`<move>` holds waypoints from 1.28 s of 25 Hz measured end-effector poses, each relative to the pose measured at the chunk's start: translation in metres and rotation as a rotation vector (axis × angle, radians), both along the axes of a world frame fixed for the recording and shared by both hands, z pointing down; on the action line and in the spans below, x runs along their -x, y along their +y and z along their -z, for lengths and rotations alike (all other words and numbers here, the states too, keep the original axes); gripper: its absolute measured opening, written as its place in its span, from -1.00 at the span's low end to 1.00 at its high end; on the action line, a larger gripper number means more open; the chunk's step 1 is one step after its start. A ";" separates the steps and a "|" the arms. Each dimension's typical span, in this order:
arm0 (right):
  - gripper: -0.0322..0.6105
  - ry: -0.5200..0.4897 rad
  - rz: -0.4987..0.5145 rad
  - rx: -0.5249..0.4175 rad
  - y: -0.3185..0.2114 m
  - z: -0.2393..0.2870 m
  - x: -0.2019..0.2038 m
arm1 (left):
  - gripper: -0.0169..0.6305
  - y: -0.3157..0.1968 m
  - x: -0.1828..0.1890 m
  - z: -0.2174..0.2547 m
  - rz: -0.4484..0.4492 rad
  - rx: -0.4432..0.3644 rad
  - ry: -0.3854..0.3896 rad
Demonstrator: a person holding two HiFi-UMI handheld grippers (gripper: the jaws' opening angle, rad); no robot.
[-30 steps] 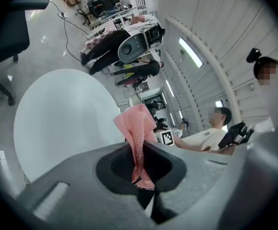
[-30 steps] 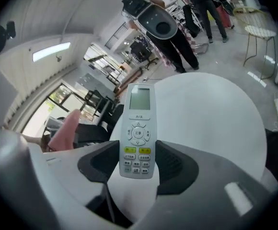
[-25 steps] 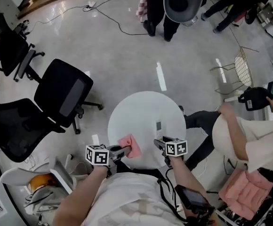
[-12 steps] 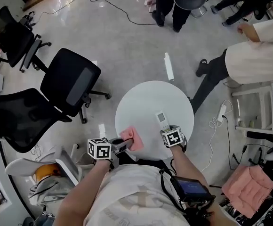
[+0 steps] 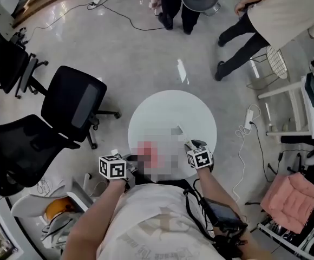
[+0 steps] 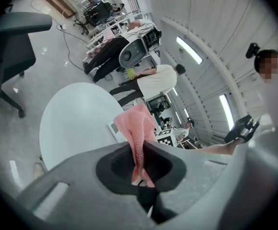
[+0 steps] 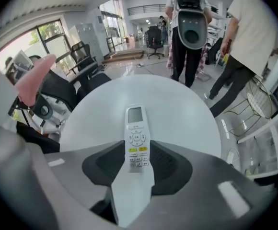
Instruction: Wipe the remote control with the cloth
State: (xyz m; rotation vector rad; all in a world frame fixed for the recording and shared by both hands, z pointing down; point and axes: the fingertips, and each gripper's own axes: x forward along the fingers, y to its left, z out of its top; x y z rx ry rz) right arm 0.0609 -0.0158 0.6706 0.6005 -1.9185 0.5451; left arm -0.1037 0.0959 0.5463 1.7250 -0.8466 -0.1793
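Round white table (image 5: 165, 108): whole top in head view only, middle blurred there. Left gripper (image 6: 140, 169) clamped on pink cloth (image 6: 138, 128), by table's near edge. Right gripper (image 7: 138, 169), jaws just closing, grips remote control (image 7: 136, 139) by its near end; buttons and screen legible only in right gripper view.

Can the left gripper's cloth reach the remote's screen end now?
Likely yes. The right gripper, jaws just closed further, clamps the white plastic remote control at its button end; the screen end is bare, near the left gripper and its pink cloth.
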 end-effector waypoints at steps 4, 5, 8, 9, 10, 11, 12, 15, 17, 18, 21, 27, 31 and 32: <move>-0.73 -0.126 -0.101 -0.088 -0.006 0.042 -0.002 | -0.89 -0.013 0.003 0.007 -0.050 -0.060 -0.070; -0.83 -0.149 -0.123 -0.113 -0.006 0.052 -0.002 | -0.89 -0.017 0.003 0.010 -0.067 -0.078 -0.087; -0.88 -0.217 -0.174 -0.173 -0.005 0.082 -0.005 | -0.89 -0.029 0.002 0.017 -0.120 -0.134 -0.139; -0.88 -0.240 -0.188 -0.189 -0.004 0.092 -0.006 | -0.89 -0.033 0.000 0.020 -0.137 -0.154 -0.155; -0.88 -0.265 -0.204 -0.205 -0.003 0.101 -0.007 | -0.89 -0.037 -0.002 0.023 -0.156 -0.175 -0.168; -0.88 -0.289 -0.219 -0.220 -0.001 0.111 -0.007 | -0.89 -0.039 -0.004 0.026 -0.174 -0.195 -0.178; -0.88 -0.314 -0.231 -0.235 0.002 0.120 -0.007 | -0.89 -0.040 -0.006 0.029 -0.190 -0.213 -0.185; -0.88 -0.390 -0.252 -0.273 0.012 0.147 -0.005 | -0.89 -0.040 -0.012 0.036 -0.221 -0.253 -0.202; -0.88 -0.433 -0.267 -0.302 0.014 0.165 -0.004 | -0.89 -0.043 -0.013 0.041 -0.243 -0.274 -0.218; -0.88 -0.451 -0.277 -0.319 0.015 0.173 -0.004 | -0.89 -0.044 -0.013 0.045 -0.256 -0.286 -0.225; -0.88 -0.500 -0.319 -0.366 0.021 0.193 -0.004 | -0.89 -0.047 -0.014 0.054 -0.294 -0.324 -0.239; -0.88 -0.576 -0.359 -0.420 0.044 0.211 -0.017 | -0.89 -0.043 -0.028 0.066 -0.347 -0.398 -0.276; -0.88 -0.593 -0.360 -0.427 0.058 0.215 -0.021 | -0.89 -0.034 -0.034 0.069 -0.357 -0.410 -0.288; -0.88 -0.597 -0.363 -0.430 0.059 0.215 -0.020 | -0.89 -0.033 -0.033 0.069 -0.360 -0.409 -0.290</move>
